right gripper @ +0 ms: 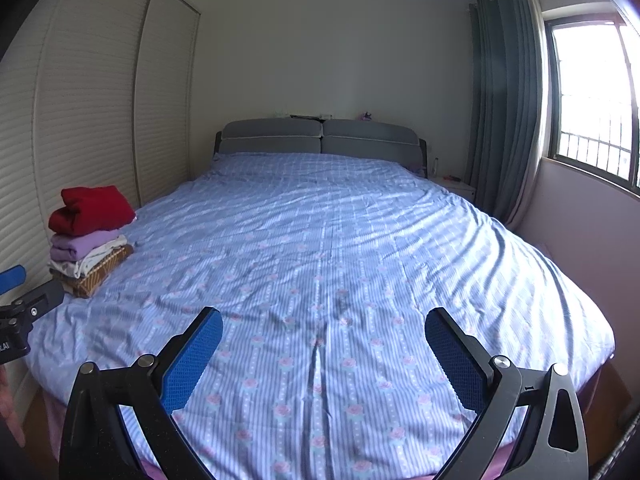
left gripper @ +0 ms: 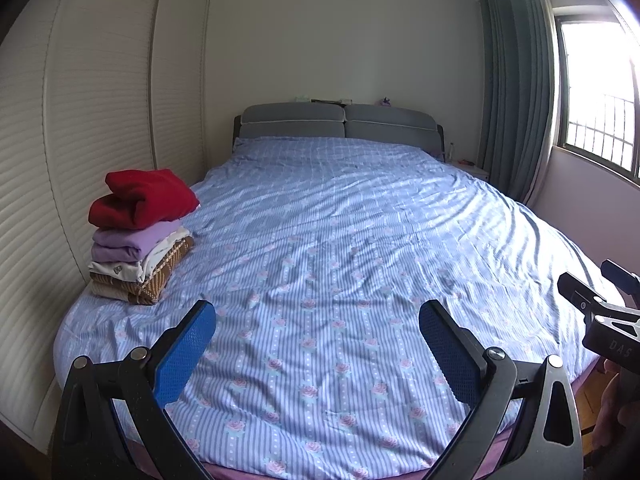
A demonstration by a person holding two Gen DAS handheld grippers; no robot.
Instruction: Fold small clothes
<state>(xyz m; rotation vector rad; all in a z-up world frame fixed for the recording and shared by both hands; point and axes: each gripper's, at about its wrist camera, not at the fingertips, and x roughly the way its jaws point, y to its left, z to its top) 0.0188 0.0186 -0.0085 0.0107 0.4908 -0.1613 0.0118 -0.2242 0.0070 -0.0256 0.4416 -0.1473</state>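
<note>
A stack of folded clothes (left gripper: pixel 140 236) sits on the left side of the bed (left gripper: pixel 340 264), with a red garment (left gripper: pixel 144 198) on top, a purple one under it, then white and brown ones. It also shows in the right wrist view (right gripper: pixel 90 240). My left gripper (left gripper: pixel 318 320) is open and empty above the foot of the bed. My right gripper (right gripper: pixel 324 326) is open and empty above the foot of the bed too. The right gripper shows at the right edge of the left wrist view (left gripper: pixel 600 304). The left gripper shows at the left edge of the right wrist view (right gripper: pixel 20 300).
The bed has a blue striped floral cover and a grey headboard (left gripper: pixel 340 122). White louvred wardrobe doors (left gripper: pixel 80 120) stand along the left. Grey curtains (left gripper: pixel 516 88) and a window (left gripper: pixel 600 96) are at the right. A small nightstand (left gripper: pixel 474 168) stands beside the headboard.
</note>
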